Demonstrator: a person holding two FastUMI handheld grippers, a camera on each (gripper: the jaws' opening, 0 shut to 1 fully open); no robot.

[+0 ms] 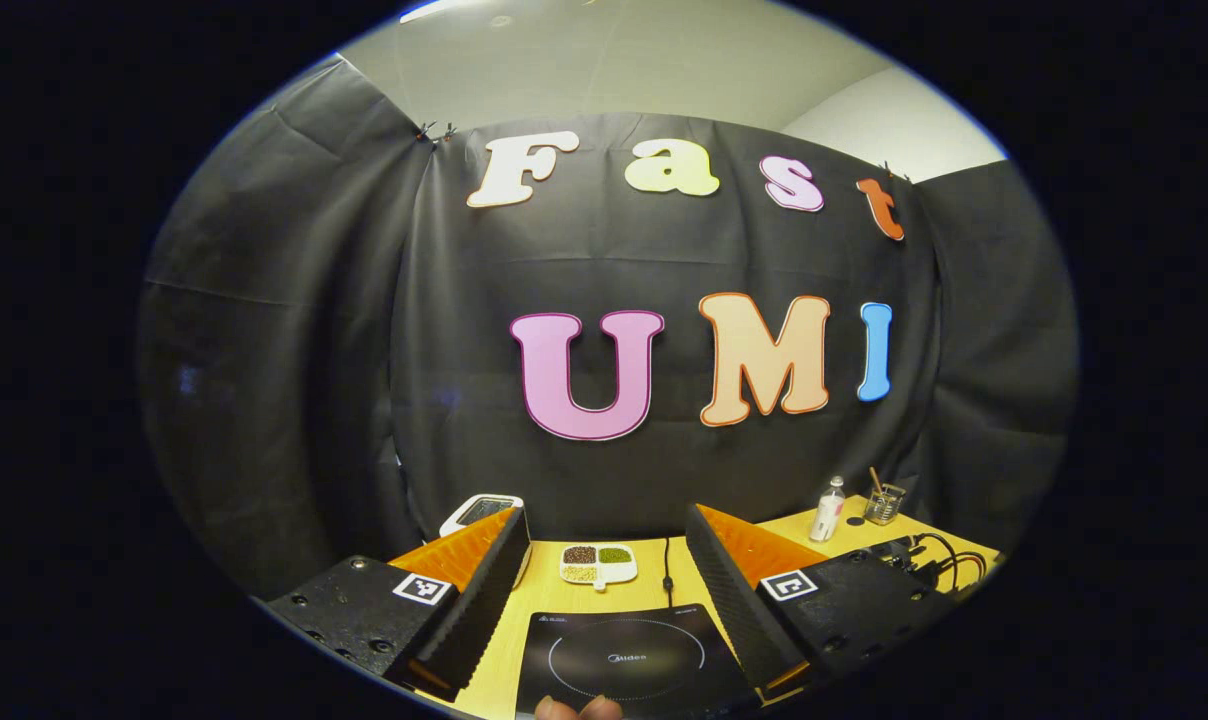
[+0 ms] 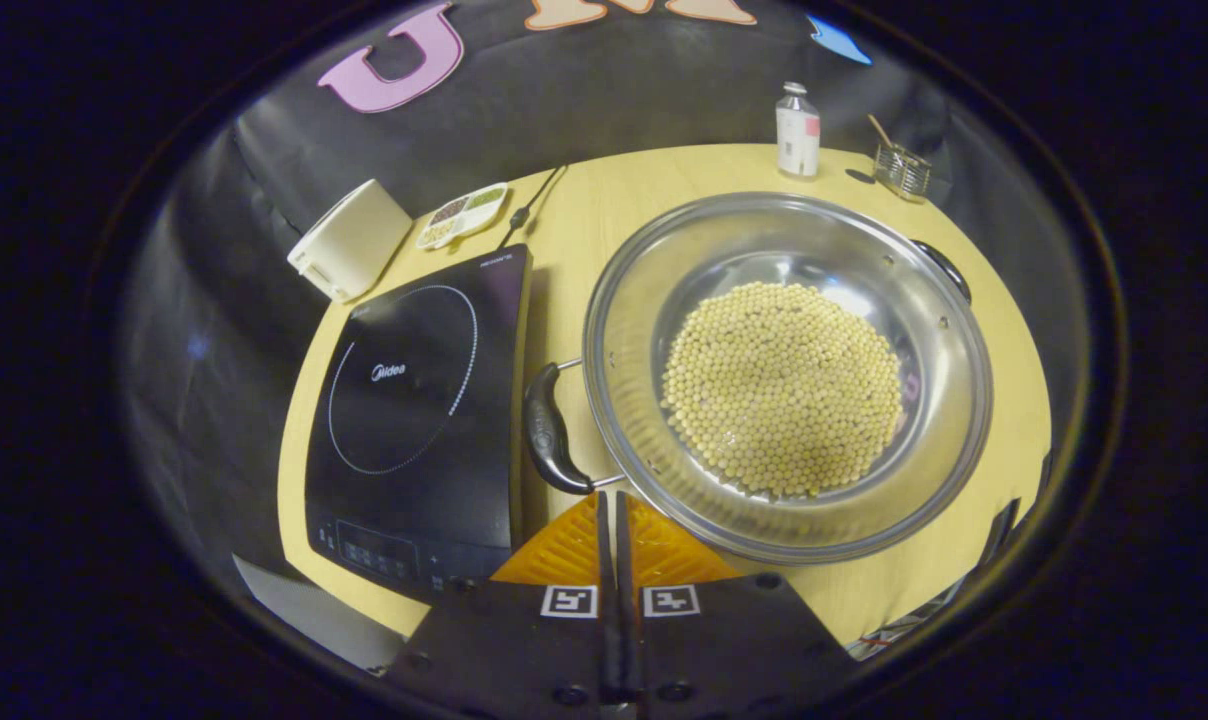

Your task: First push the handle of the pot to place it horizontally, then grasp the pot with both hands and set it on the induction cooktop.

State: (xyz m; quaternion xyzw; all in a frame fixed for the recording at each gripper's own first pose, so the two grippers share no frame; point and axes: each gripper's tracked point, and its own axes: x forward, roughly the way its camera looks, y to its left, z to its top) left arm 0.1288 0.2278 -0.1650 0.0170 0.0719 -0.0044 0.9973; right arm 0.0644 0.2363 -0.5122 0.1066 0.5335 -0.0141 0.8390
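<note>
The pot (image 2: 786, 375), full of pale beans (image 2: 782, 388), sits on the table (image 2: 604, 215) just right of the induction cooktop (image 2: 419, 400), its near handle (image 2: 549, 440) beside the cooktop's edge. The right gripper (image 2: 609, 515) hovers clenched and empty, tips touching that handle. The left gripper (image 1: 604, 580) hangs wide apart above the cooktop; a bottle (image 2: 797, 130) stands far behind.

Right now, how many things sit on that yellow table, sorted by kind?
Pot: 1
Induction cooktop: 1
White box: 1
Divided dish: 1
Bottle: 1
Glass cup: 1
Total: 6
</note>
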